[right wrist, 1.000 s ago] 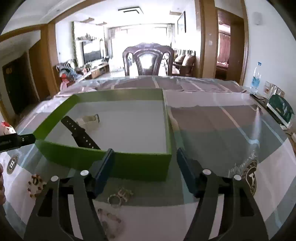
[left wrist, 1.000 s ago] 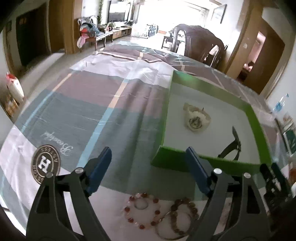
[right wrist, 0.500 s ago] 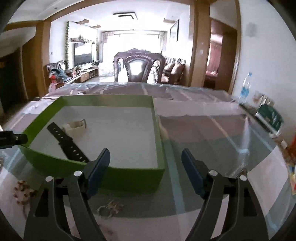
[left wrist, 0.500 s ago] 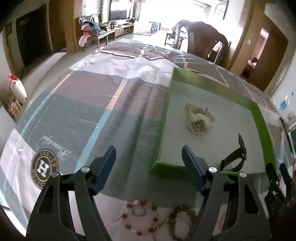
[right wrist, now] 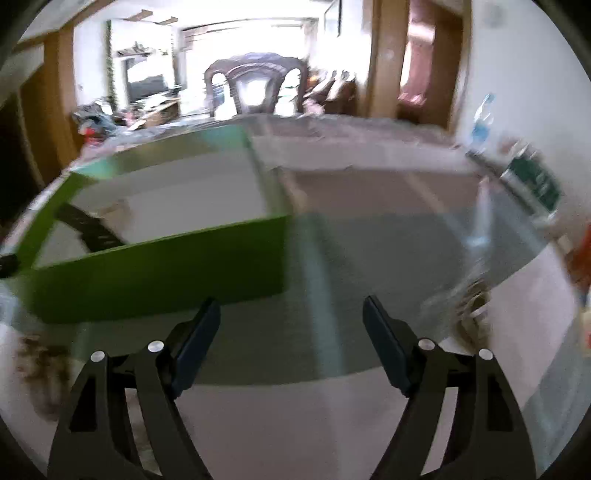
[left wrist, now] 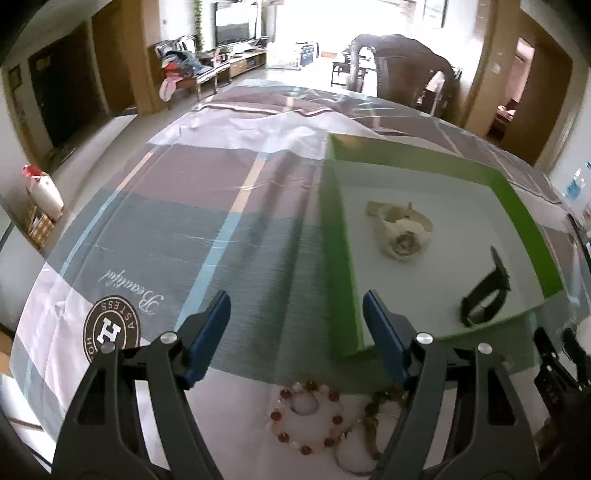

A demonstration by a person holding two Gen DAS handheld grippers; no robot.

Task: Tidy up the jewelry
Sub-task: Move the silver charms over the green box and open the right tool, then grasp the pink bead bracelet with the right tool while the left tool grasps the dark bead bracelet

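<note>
Two watches (left wrist: 404, 230) lie in your green box (left wrist: 336, 258); bead bracelets (left wrist: 306, 421) wait at six o'clock; both grippers' fingers (left wrist: 207, 332) apart, empty.

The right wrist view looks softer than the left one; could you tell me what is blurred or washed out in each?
Right wrist view: motion blur smears the green cardboard box and the patterned tablecloth, while the right gripper stays sharp. Left wrist view: sharp on the red and white bead bracelet and cream wristwatch; the far window is blown out; fisheye bends edges.
</note>
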